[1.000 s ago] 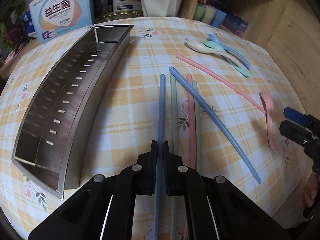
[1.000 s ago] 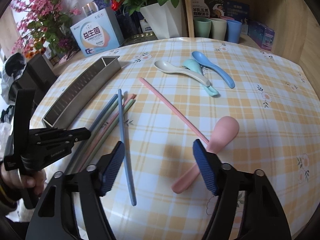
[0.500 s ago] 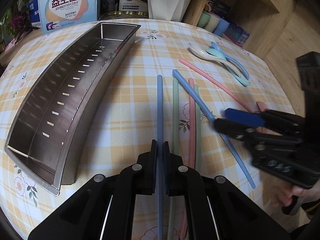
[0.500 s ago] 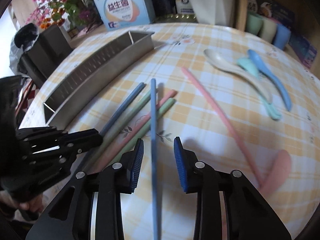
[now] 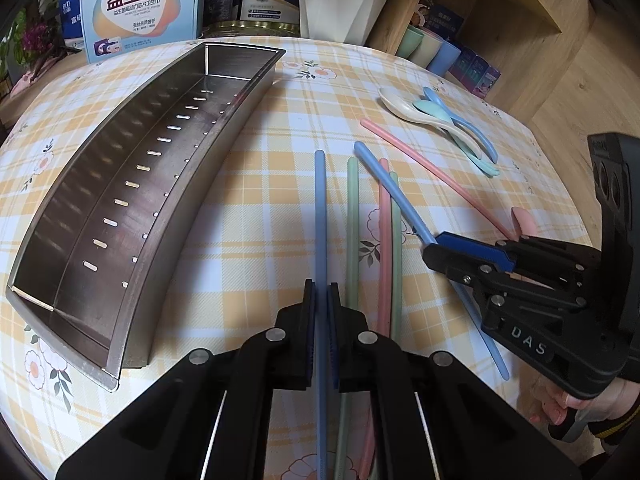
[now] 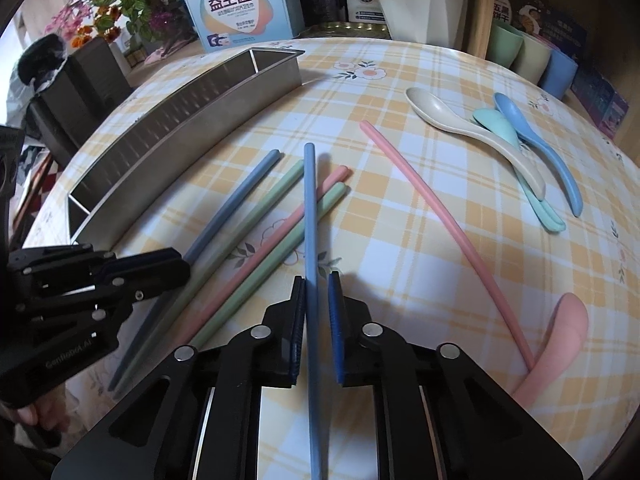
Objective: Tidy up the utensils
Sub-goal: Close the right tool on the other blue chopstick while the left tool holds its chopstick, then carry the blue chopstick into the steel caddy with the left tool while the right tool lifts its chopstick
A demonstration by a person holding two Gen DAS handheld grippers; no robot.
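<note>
My left gripper is shut on a blue chopstick that lies on the checked tablecloth, beside the long steel tray. My right gripper straddles a second blue chopstick. Its jaws are closing: the left pad touches the stick and a thin gap remains at the right pad. Two green chopsticks and a pink one lie between the blue ones. A long pink chopstick lies to the right, ending at a pink spoon. The left gripper also shows in the right wrist view.
White, teal and blue spoons lie at the far right. A printed box, a white planter and cups stand behind the round table. The tray holds nothing.
My right gripper came in from the right, settled over the second blue chopstick and narrowed its jaws around it. The left gripper kept its grip and place.
</note>
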